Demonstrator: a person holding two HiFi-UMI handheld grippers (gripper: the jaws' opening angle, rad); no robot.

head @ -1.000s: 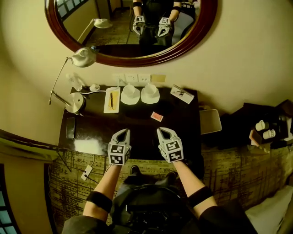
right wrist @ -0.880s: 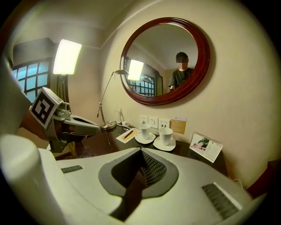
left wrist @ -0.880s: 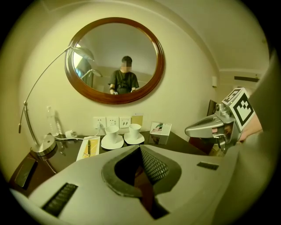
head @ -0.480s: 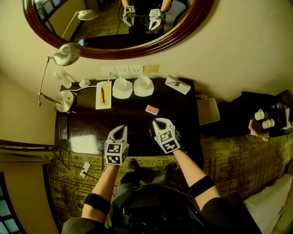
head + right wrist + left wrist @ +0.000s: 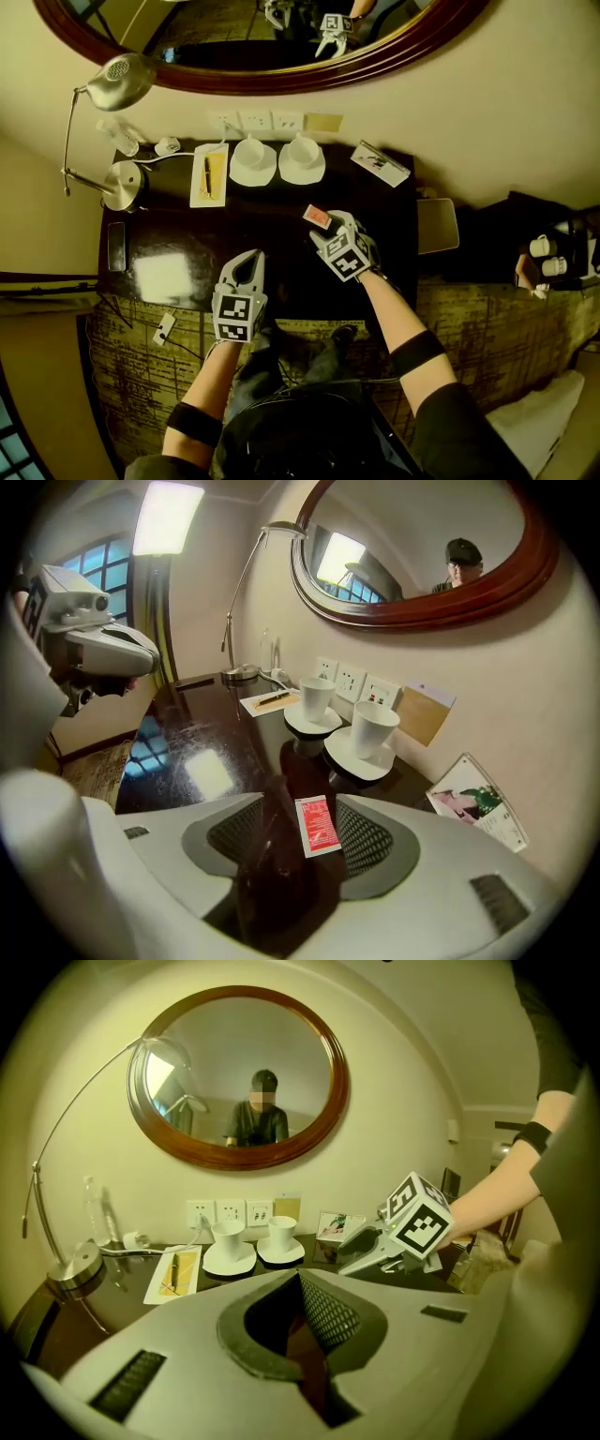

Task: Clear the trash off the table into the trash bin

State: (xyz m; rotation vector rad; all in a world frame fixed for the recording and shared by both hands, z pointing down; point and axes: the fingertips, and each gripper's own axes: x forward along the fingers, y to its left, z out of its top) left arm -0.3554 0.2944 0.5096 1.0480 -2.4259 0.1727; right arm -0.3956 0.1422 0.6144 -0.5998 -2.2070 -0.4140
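Note:
A small red packet [image 5: 317, 217] lies flat on the dark table [image 5: 187, 234], just in front of the two cups. My right gripper [image 5: 328, 229] points down at it. Its jaws have just been opening and now stand apart on either side of the packet [image 5: 317, 825] without pressing on it. My left gripper [image 5: 247, 259] hovers shut and empty over the table's front edge. The left gripper view shows its jaws closed together [image 5: 305, 1330], with the right gripper [image 5: 389, 1241] ahead on the right.
Two white cups on saucers [image 5: 253, 161] [image 5: 302, 159] stand at the back by the wall sockets. A notepad with a pen [image 5: 208, 174], a desk lamp [image 5: 120, 184] and a dark phone [image 5: 115, 246] are on the left. A leaflet [image 5: 380, 163] lies back right. A pale rectangular object [image 5: 436, 225] is beside the table's right edge.
My right gripper has moved forward and down to the red packet, and its jaws have opened. The left gripper has hardly shifted.

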